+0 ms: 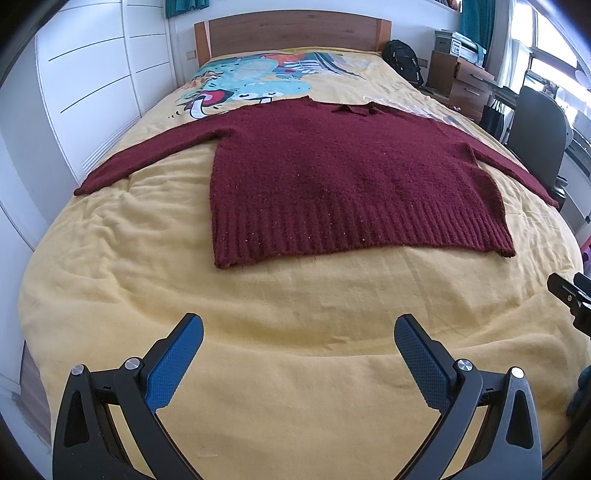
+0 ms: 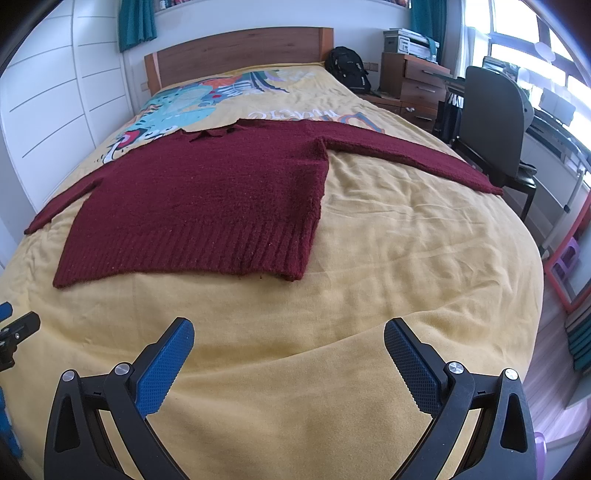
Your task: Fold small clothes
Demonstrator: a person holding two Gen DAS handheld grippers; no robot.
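A dark red knitted sweater (image 1: 340,177) lies flat on the yellow bedspread (image 1: 288,332), front down or up I cannot tell, both sleeves spread out sideways and the ribbed hem toward me. It also shows in the right wrist view (image 2: 207,206). My left gripper (image 1: 298,328) is open and empty, hovering over bare bedspread short of the hem. My right gripper (image 2: 289,332) is open and empty too, over the bedspread (image 2: 369,314) near the sweater's right hem corner. Each gripper's edge shows in the other's view.
A wooden headboard (image 1: 295,29) stands at the far end. White wardrobe doors (image 1: 96,85) line the left side. A black backpack (image 2: 349,68), wooden drawers (image 2: 417,85) and a dark office chair (image 2: 495,129) stand to the right of the bed.
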